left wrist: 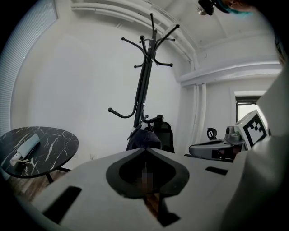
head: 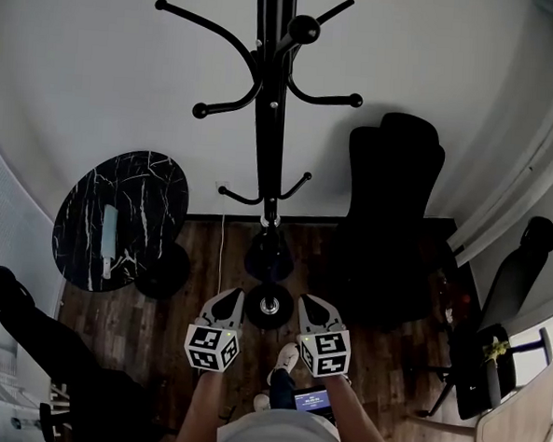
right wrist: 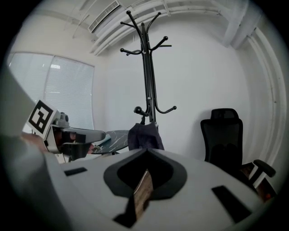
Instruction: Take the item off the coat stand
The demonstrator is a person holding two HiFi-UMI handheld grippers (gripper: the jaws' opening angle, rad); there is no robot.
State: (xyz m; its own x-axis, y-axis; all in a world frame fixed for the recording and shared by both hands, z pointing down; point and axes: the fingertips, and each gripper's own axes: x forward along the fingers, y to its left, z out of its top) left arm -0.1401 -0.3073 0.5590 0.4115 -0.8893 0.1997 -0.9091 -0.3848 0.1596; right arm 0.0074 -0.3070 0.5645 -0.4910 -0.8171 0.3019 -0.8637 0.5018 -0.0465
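Both grippers are held side by side in front of the person, close together, pointing forward and slightly downward at the coat stand. The left gripper point(head: 229, 299) has its jaws fully together with nothing between them. The right gripper point(head: 310, 306) is likewise closed and empty. Each gripper shows at the edge of the other's view at about the same height: the right gripper point(left wrist: 216, 148) and the left gripper point(right wrist: 72, 134).

The black coat stand point(head: 268, 112) rises straight ahead of both grippers, against the white wall. In the head view its round base point(head: 269, 311) shows between the two sets of jaw tips.

A black office chair point(head: 390, 208) stands ahead and to the right of the right gripper, just beside the stand.

A round black marble table point(head: 142, 198) stands ahead and to the left of the left gripper, well apart from the stand.

The item to take, a dark blue cloth item point(right wrist: 144, 136), hangs low on the stand's pole, directly ahead of both grippers and just above their closed tips in each gripper view point(left wrist: 143, 139).

A pale folded object point(left wrist: 25, 149) lies on the table, far left of the left gripper.
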